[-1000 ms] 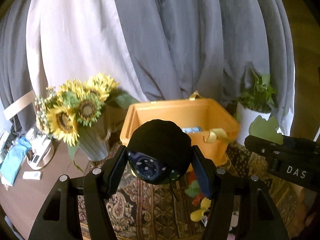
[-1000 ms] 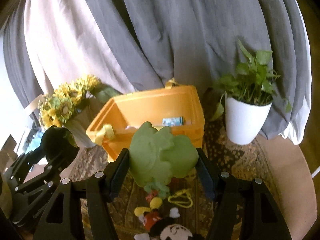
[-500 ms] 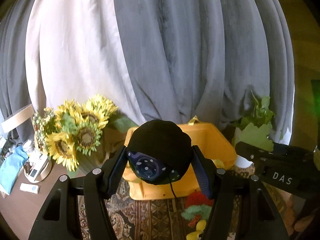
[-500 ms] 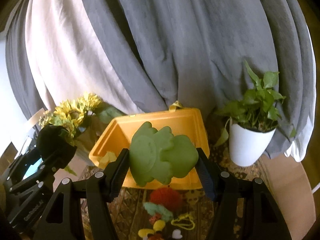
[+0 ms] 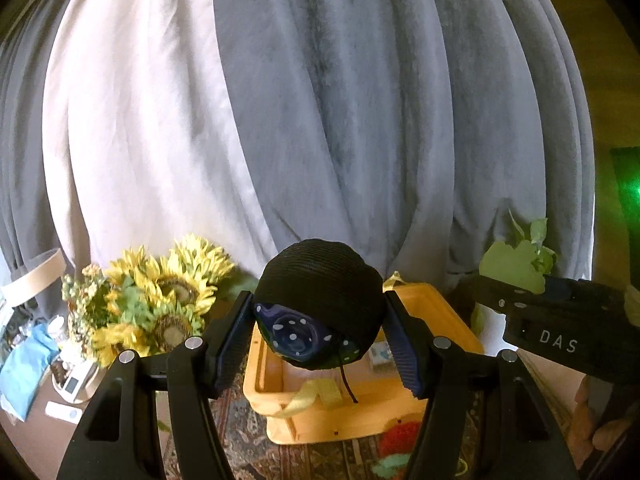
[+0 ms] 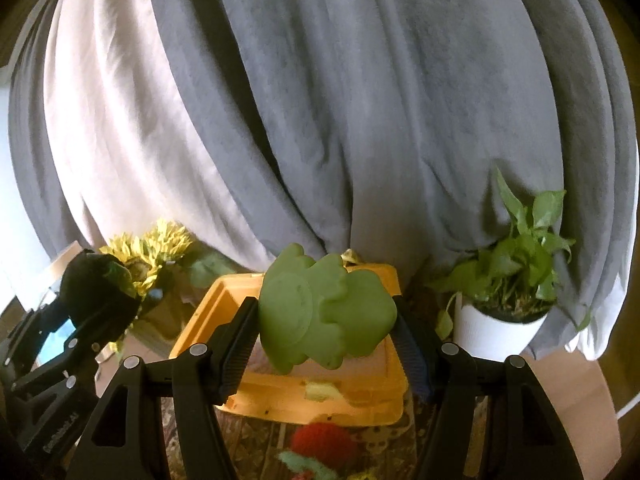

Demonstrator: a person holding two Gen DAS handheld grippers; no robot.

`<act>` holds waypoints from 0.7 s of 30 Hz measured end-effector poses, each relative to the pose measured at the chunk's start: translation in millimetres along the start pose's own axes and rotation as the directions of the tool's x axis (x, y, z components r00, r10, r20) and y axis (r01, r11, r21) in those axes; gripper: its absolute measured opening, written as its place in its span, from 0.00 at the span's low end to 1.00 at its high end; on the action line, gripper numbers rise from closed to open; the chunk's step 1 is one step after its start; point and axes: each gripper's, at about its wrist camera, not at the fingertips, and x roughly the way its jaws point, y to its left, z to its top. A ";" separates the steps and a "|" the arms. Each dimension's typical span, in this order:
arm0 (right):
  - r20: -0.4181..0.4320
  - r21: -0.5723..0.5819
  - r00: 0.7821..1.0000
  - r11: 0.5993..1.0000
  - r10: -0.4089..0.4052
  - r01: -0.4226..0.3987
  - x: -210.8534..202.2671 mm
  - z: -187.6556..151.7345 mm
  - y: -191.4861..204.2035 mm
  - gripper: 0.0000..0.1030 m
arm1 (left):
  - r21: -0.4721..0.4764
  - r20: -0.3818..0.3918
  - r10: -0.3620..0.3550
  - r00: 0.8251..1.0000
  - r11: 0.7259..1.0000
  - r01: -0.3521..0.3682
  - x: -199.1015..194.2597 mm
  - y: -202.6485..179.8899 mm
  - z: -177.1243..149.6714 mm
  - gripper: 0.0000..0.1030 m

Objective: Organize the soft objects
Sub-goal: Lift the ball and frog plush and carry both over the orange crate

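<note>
My left gripper (image 5: 318,346) is shut on a round black soft toy (image 5: 320,292) with a dark blue, white-dotted patch, held up in front of the orange bin (image 5: 360,412). My right gripper (image 6: 326,350) is shut on a flat green soft toy (image 6: 324,316), held above the near half of the same orange bin (image 6: 320,396). The right view shows the left gripper and its black toy (image 6: 92,280) at the far left. The left view shows the right gripper's black body (image 5: 560,332) at the right, with the green toy (image 5: 512,266) sticking out above it.
A red knitted toy (image 6: 324,446) lies on the patterned rug (image 6: 256,452) just in front of the bin. Sunflowers in a vase (image 5: 160,308) stand left of the bin, a potted plant (image 6: 508,300) right of it. Grey and white curtains hang behind.
Both grippers have risen with their toys still gripped, and both views now tilt up. The bin, the flowers and the plant have slid down in the frames, and the toys on the rug have mostly dropped out of view.
</note>
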 end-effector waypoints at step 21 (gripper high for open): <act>-0.215 -0.040 0.977 0.999 -0.003 -0.006 102.3 21.4 -2.9 0.63 | 0.043 -0.082 0.022 0.996 0.999 -0.019 86.2 9.2 19.7 0.62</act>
